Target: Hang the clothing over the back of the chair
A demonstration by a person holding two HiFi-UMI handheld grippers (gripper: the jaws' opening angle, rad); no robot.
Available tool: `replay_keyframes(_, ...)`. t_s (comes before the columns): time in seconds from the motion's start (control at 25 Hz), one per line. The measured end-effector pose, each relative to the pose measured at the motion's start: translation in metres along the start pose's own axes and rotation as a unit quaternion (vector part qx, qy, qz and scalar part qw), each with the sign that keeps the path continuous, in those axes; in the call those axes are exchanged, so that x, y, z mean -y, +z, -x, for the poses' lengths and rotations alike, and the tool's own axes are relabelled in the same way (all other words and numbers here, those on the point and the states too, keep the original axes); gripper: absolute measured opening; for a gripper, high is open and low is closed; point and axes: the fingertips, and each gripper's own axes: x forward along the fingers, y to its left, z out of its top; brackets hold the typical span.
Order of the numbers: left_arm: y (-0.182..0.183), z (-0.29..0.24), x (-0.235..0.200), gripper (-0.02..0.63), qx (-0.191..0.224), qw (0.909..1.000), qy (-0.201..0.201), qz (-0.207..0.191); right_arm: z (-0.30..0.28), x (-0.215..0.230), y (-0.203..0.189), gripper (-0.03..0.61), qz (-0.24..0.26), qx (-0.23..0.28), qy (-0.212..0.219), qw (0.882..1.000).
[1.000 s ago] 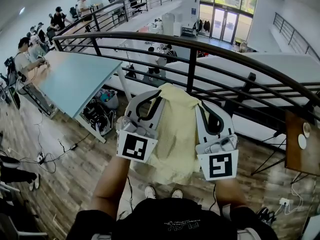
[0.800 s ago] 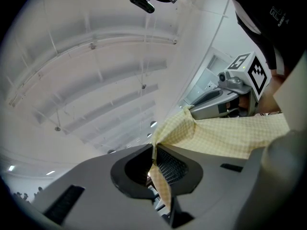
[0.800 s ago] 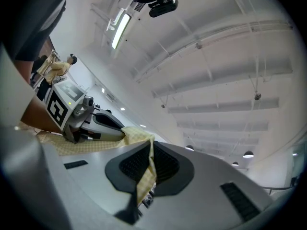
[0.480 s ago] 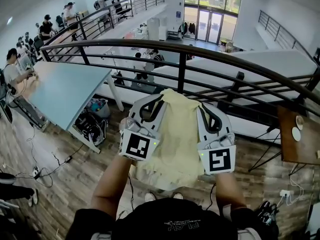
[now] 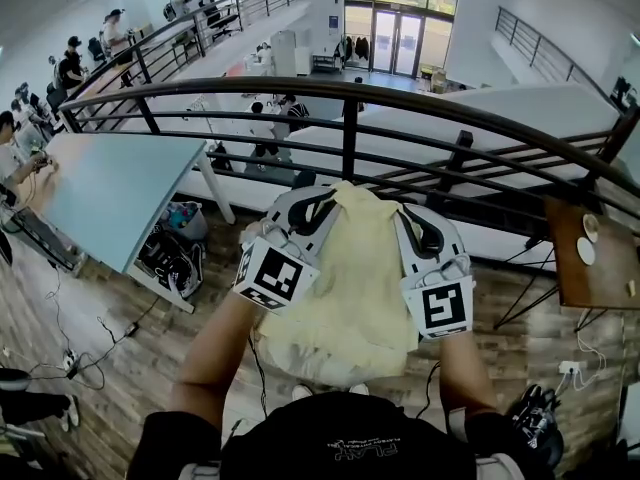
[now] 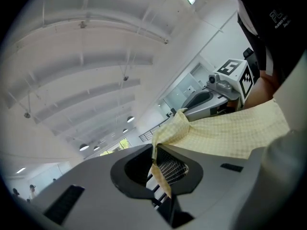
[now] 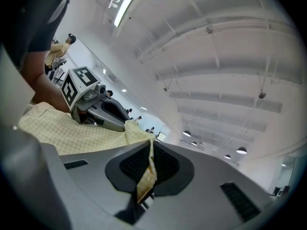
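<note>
A pale yellow checked garment [image 5: 352,278] hangs in front of me, stretched between both grippers. My left gripper [image 5: 322,203] is shut on the garment's top left edge; the cloth [image 6: 160,174] is pinched between its jaws. At the top right edge my right gripper [image 5: 403,213] is shut on the cloth [image 7: 145,176] as well. Both point upward and away, level with a black railing [image 5: 345,128]. From the left gripper view the right gripper [image 6: 204,99] shows across the stretched fabric [image 6: 230,133]. No chair shows in any view.
The curved black railing runs right in front of the grippers, with a drop to a lower floor beyond. A light blue table [image 5: 110,193] stands at left with bags [image 5: 170,253] under it. A brown table [image 5: 590,258] sits at right. People work along the far left.
The head view has shifted, so the railing sits slightly lower and the scene slides left. Both grippers keep their hold on the garment and stay close together, the left marker cube tilting a little.
</note>
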Motion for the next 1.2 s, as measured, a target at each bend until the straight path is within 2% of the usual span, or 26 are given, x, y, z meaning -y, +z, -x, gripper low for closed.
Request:
replay_keyframes(0.2,-0.016,-0.012,0.006,0.038,-0.026,0.9988,-0.041,-0.003,-0.006,-0.001,-0.019,0.026,0.004,-0.037,0.015,0.999)
replay_keyframes(0.44,-0.033,-0.025,0.013,0.044,-0.034,0.9974,-0.064,0.0,-0.014,-0.009,-0.044,0.026,0.008,-0.072,0.044,0.996)
replay_keyframes(0.56,-0.046,-0.03,0.013,0.071,-0.048,0.9963,-0.071,0.007,-0.017,-0.014,-0.052,0.028,-0.001,-0.081,0.052,0.995)
replay_keyframes(0.72,-0.057,-0.032,0.009,0.089,-0.055,0.9956,-0.07,0.029,-0.017,-0.014,-0.057,0.029,-0.003,-0.079,0.057,0.995)
replay_keyframes(0.92,-0.059,-0.036,0.001,0.087,-0.046,0.9967,-0.052,0.043,-0.018,-0.006,-0.07,0.044,-0.047,-0.087,0.052,0.994)
replay_keyframes(1.04,-0.059,-0.038,-0.001,0.087,-0.047,0.9969,-0.047,0.043,-0.019,0.003,-0.075,0.044,-0.068,-0.093,0.043,0.992)
replay_keyframes(1.2,-0.058,-0.037,-0.004,0.087,-0.046,0.9975,-0.036,0.041,-0.019,0.007,-0.073,0.044,-0.066,-0.089,0.032,0.993)
